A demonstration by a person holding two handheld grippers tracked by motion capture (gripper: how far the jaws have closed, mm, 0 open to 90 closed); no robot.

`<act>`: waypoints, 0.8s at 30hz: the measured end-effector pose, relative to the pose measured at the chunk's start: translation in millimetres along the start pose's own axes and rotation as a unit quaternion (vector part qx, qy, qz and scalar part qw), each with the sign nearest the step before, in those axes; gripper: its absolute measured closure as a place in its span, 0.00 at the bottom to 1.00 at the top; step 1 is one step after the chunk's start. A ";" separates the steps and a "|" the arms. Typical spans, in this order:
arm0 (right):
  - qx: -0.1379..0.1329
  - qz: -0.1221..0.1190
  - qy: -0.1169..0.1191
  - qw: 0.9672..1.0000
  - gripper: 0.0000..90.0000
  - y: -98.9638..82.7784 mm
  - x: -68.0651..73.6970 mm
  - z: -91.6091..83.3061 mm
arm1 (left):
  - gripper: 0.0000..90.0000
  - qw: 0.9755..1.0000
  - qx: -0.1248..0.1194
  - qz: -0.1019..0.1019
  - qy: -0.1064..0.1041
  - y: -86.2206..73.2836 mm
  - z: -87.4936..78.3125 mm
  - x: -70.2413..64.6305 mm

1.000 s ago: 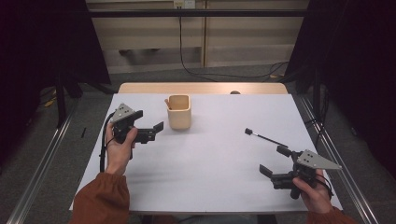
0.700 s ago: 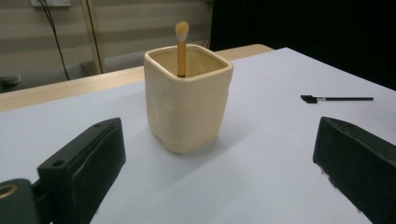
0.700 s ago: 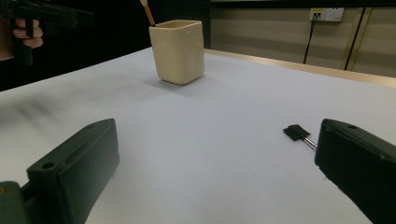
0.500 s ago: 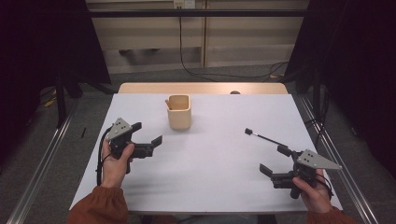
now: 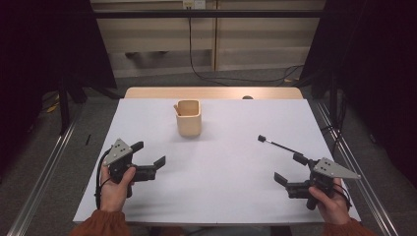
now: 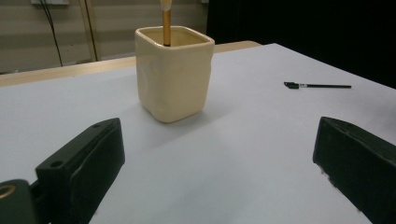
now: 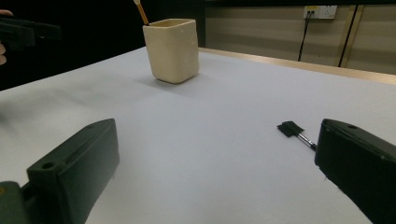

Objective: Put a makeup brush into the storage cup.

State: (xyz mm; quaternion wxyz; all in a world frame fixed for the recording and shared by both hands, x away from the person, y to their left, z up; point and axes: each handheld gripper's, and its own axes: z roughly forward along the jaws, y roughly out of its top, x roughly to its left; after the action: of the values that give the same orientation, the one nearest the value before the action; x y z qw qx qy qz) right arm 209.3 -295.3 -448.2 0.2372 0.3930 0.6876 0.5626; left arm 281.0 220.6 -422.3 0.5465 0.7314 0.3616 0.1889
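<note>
Left gripper [image 5: 150, 160]: held in the person's left hand [image 5: 114, 189] over the near-left part of the table [image 5: 221, 196]. Jaws spread wide, nothing between them; in the left gripper view they frame bare table surface.
Cup [image 5: 189, 117]: cream, square-sided, upright on the table's far-centre area, well apart from both grippers. In the left gripper view it stands ahead of the jaws [image 6: 173, 74].
Stick in cup [image 6: 166, 23]: thin, orange-brown with a pale tip, standing in the cup and leaning at its rim; also seen in the right gripper view [image 7: 140, 11].
Black pen [image 5: 278, 145]: lies flat on the table's right half, between the cup and the right gripper, just beyond the gripper's jaws. Its capped end shows in the right gripper view [image 7: 292, 129], close to the right-hand jaw.
Right gripper [image 5: 290, 179]: held in the person's right hand [image 5: 332, 201] at the near-right corner. Jaws wide apart and empty, not touching the pen.
</note>
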 end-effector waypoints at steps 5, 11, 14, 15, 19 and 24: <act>-0.001 0.000 0.000 1.000 0.00 -0.2 0.3 -1.5 | 0.02 1.000 0.001 -0.011 0.004 -10.2 -10.2 -1.4; -0.003 -0.003 0.002 1.000 0.00 0.2 0.5 -1.3 | 0.02 1.000 -0.004 -0.014 0.013 -16.6 -17.1 -3.0; -0.003 -0.002 0.002 1.000 0.00 0.3 0.1 -1.2 | 0.02 1.000 -0.009 -0.015 0.015 -17.9 -20.5 -3.8; -0.003 -0.002 0.002 1.000 0.00 0.4 0.1 -1.3 | 0.02 1.000 -0.013 -0.014 0.016 -17.9 -21.5 -4.4; -0.005 -0.004 0.010 1.000 0.00 1.2 0.9 -1.7 | 0.02 1.000 -0.018 -0.017 0.014 -19.0 -22.4 -5.5; -0.002 -0.005 0.009 1.000 0.00 1.5 0.5 -1.7 | 0.02 1.000 -0.011 -0.015 0.011 -21.2 -20.0 -8.3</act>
State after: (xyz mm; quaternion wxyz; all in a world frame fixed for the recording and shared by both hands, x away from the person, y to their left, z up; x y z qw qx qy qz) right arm 208.1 -295.7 -446.2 0.2351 0.3840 0.6904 0.5663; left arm 255.2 230.7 -434.5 0.5537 0.7176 0.3760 0.1926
